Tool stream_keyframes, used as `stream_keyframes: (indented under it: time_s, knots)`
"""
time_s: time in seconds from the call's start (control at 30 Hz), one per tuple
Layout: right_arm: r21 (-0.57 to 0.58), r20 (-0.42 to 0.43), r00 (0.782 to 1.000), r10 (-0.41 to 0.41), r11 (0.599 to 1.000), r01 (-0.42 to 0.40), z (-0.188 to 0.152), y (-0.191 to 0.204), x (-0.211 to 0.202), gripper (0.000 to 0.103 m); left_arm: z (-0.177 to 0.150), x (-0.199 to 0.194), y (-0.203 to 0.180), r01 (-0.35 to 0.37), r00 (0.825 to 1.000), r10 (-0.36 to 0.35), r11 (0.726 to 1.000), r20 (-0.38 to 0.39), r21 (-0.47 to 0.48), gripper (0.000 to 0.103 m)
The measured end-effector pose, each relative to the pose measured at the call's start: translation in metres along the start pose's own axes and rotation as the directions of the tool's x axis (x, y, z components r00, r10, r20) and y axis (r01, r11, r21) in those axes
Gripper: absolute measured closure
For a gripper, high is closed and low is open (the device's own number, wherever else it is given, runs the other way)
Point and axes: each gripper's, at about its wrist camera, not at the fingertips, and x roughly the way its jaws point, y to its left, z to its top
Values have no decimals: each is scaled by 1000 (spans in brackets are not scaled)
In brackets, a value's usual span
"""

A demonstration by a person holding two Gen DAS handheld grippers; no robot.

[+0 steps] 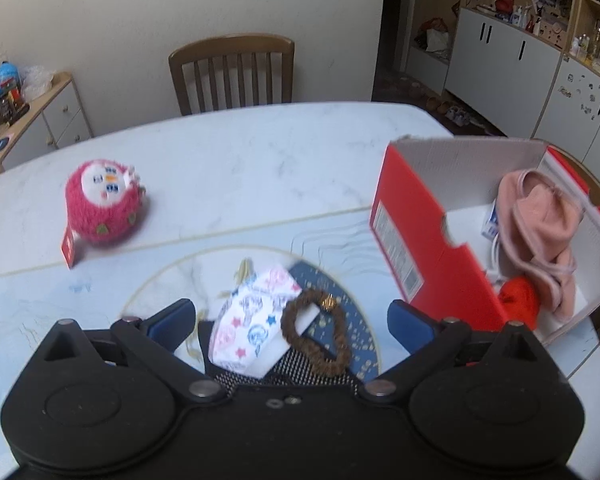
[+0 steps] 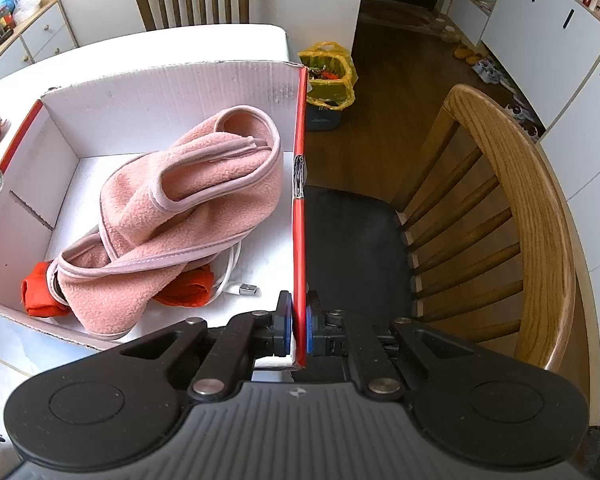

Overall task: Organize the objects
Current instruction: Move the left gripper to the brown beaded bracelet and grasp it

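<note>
A red cardboard box stands on the table's right side; it also shows in the right wrist view. It holds a pink fleece cloth, a red item and a white USB cable. My right gripper is shut on the box's right wall. My left gripper is open above a patterned white pouch and a brown bead bracelet, both lying between its fingers. A pink plush toy sits at the table's left.
A marble table with a blue round mat. A wooden chair stands behind it, another chair at the right beside the box. A yellow bag is on the floor. Cabinets line the right wall.
</note>
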Motion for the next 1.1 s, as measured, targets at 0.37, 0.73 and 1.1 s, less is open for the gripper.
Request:
stream_keyframes:
  time_s: [0.37, 0.73, 1.1]
  knots:
    - [1, -7, 1000, -19, 1000, 19, 2, 2, 2, 96, -18, 32, 8, -61, 997, 64, 994, 37, -86, 7]
    - [7, -17, 999, -29, 1000, 30, 1, 5, 1, 96, -13, 62, 9, -37, 999, 37, 999, -10, -36, 28]
    - [5, -17, 999, -34, 999, 34, 1, 5, 0, 96, -12, 77, 7, 7, 999, -6, 1000, -37, 17, 58]
